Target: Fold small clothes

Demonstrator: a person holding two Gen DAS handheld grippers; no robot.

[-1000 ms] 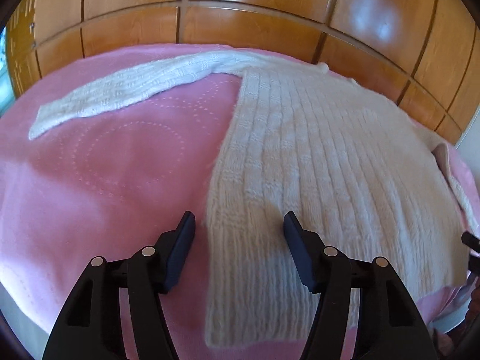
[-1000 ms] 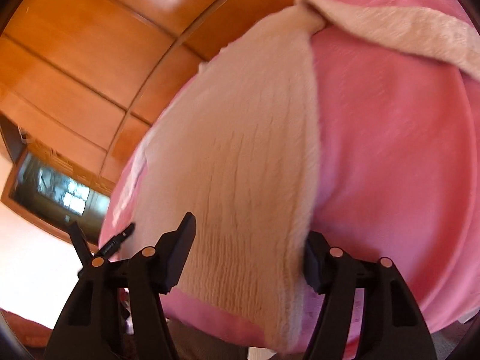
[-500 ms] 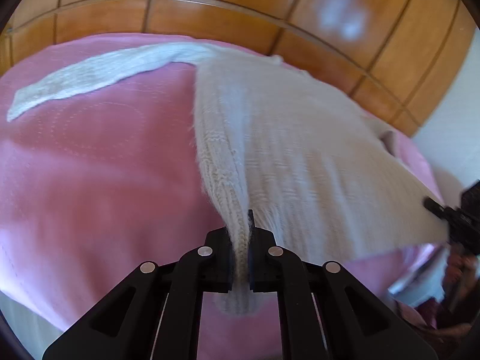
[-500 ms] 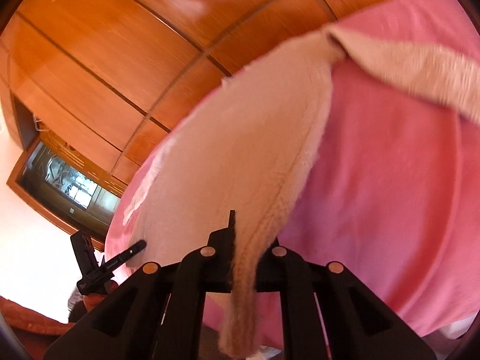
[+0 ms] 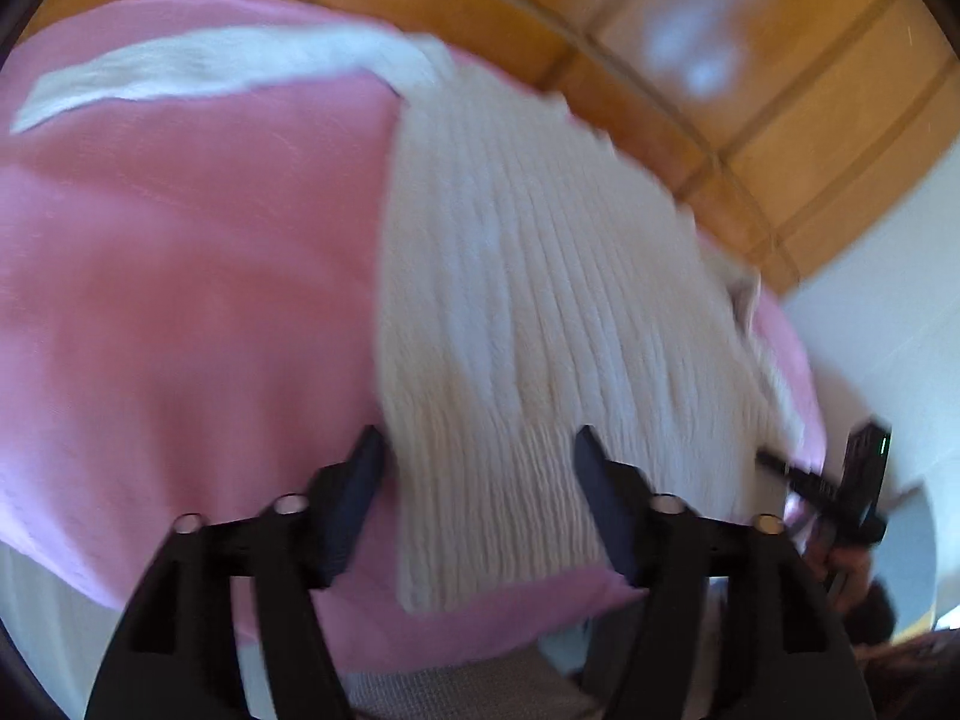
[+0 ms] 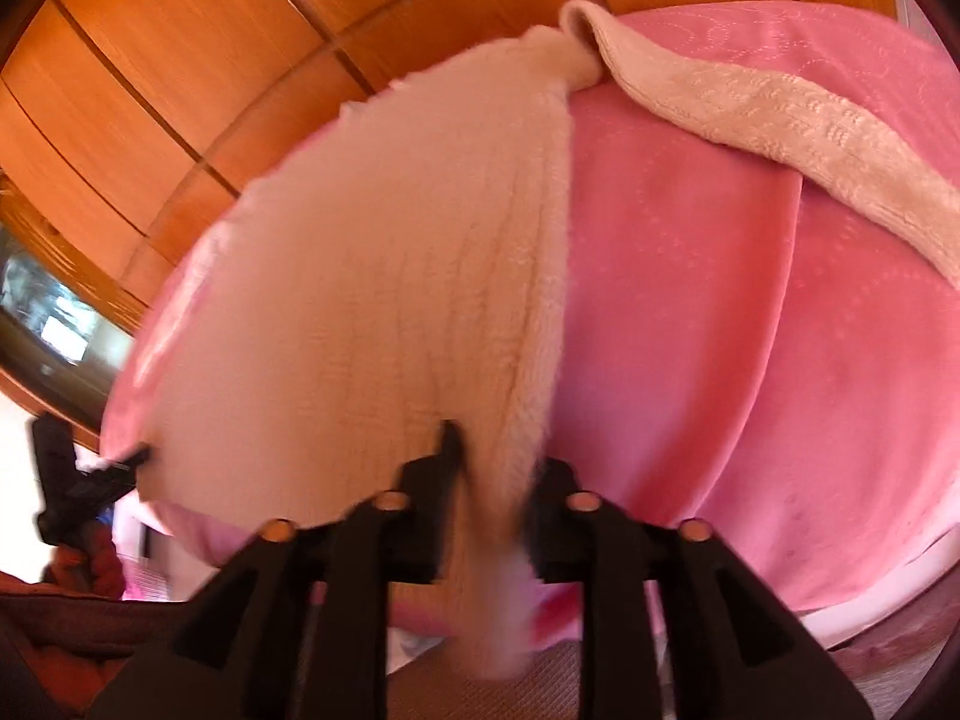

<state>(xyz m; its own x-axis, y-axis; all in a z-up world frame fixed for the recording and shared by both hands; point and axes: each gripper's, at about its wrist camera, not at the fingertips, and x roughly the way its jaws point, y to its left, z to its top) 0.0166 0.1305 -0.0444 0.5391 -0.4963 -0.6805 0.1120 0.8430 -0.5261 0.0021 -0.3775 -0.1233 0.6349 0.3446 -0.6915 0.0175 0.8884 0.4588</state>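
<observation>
The left gripper (image 5: 477, 468) has its jaws spread wide, with nothing between the pads; they straddle the near hem of a white ribbed knit sweater (image 5: 540, 324). In the left wrist view the sweater lies on a pink blanket (image 5: 180, 300), its body running from the gripper up toward a wooden panelled wall (image 5: 780, 90). One sleeve (image 5: 198, 69) stretches out flat to the left across the blanket's far side. At the right edge, the right gripper (image 5: 774, 462) appears as a dark tip at the sweater's other hem corner, though motion blur hides its details. The whole frame is somewhat blurred.

In the right wrist view the right gripper (image 6: 492, 468) is nearly closed, pinching a bunched edge of the sweater (image 6: 372, 300) between its pads; a fold of the knit hangs down below the fingers. The sweater's body spreads up and to the left from the grip, while the sleeve (image 6: 780, 120) trails off to the right over the blanket (image 6: 750, 360). The left gripper (image 6: 129, 459) shows at the far left, at the sweater's opposite corner. Wooden panels (image 6: 180, 60) fill the background.
</observation>
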